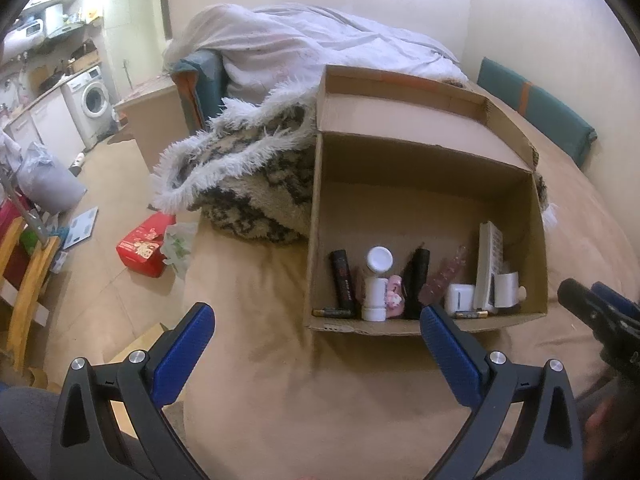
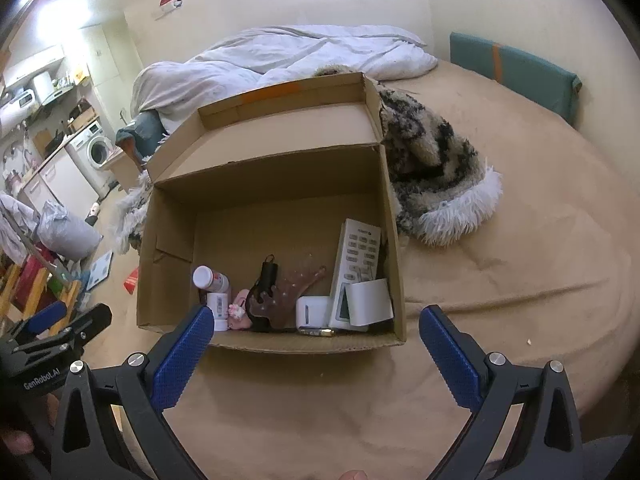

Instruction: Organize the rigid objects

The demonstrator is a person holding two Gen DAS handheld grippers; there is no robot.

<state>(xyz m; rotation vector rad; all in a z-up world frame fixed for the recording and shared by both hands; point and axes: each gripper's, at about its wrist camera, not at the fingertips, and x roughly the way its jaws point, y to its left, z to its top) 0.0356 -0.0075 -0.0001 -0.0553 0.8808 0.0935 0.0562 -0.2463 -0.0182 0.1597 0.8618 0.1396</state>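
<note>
An open cardboard box (image 1: 432,184) (image 2: 272,184) stands on the tan bed. Along its near wall lie several small objects: a black tube (image 1: 343,282), white bottles (image 1: 376,280) (image 2: 210,280), a pink item (image 1: 394,294), a black object (image 2: 266,280), a small white box (image 1: 460,298) (image 2: 312,312), a white remote (image 1: 488,260) (image 2: 356,264), a roll of white tape (image 2: 370,302) and batteries (image 1: 332,313) (image 2: 316,332). My left gripper (image 1: 316,328) is open and empty just before the box. My right gripper (image 2: 316,332) is open and empty too, also before the box.
A shaggy black-and-white rug (image 1: 248,168) (image 2: 432,168) lies against the box. A white duvet (image 1: 312,48) is piled behind. A teal cushion (image 2: 516,72) leans on the wall. A red box (image 1: 142,246), a stool and a washing machine (image 1: 94,100) stand on the floor to the left.
</note>
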